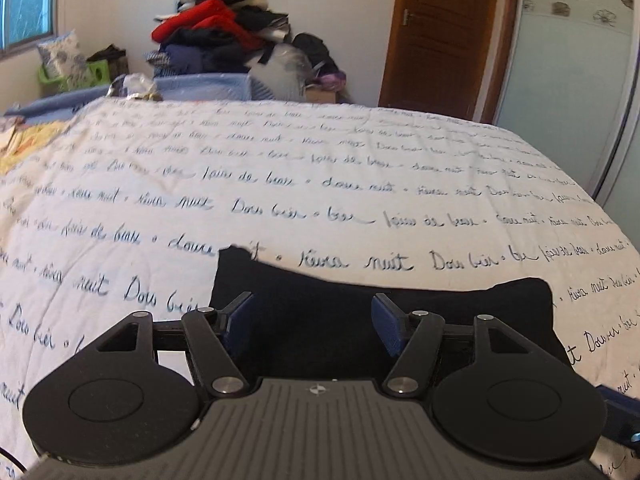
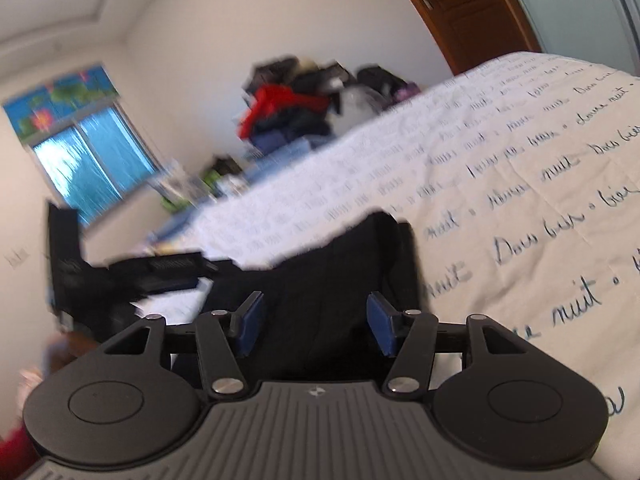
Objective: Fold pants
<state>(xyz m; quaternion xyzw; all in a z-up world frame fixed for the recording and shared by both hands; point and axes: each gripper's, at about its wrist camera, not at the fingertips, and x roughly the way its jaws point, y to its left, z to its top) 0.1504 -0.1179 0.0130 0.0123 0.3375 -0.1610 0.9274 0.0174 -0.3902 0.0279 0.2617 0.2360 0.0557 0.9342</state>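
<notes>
Both grippers gape empty over the black pants (image 1: 380, 320) bundled on the bedspread (image 1: 320, 184) near its front edge — left gripper (image 1: 313, 325), right gripper (image 2: 313, 327) — looks mid-fold, next needs an edge pinched.

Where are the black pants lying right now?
The black pants lie on the white script-printed bedspread at the near edge of the bed, directly ahead of both open grippers, left gripper and right gripper.

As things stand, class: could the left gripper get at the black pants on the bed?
Probably yes. The left gripper is open, the black pants lie directly ahead of its fingers on the bedspread, and nothing shows in between.
</notes>
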